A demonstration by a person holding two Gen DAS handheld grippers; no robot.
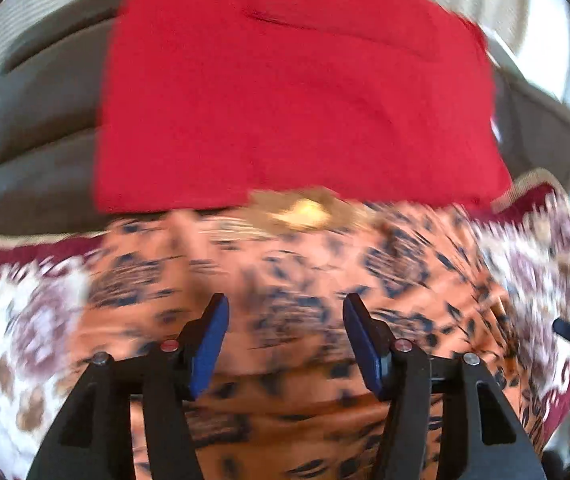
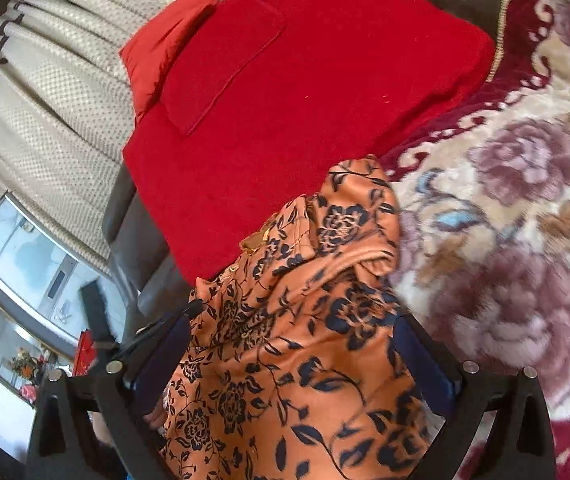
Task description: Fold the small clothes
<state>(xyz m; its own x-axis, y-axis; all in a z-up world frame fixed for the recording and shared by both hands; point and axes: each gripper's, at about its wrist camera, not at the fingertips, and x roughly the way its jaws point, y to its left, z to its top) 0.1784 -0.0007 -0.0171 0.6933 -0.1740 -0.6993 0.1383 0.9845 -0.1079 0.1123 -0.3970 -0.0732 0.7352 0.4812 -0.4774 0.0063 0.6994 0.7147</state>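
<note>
An orange garment with a dark blue flower print (image 1: 285,280) lies spread on a floral blanket (image 1: 25,320); this view is blurred. My left gripper (image 1: 285,336) hovers over it, open, its blue pads (image 1: 211,344) apart and nothing between them. In the right wrist view the same garment (image 2: 305,360) is bunched and rises between the fingers of my right gripper (image 2: 295,316). Those jaws stand wide, and the cloth fills the gap and covers part of the right finger (image 2: 425,360). I see no pad pinching the cloth.
A big red cushion (image 2: 305,100) leans at the garment's far end, with a smaller red pillow (image 2: 157,52) behind it. A cream knitted throw (image 2: 45,100) covers dark leather upholstery (image 1: 37,140). The floral blanket (image 2: 505,240) stretches to the right.
</note>
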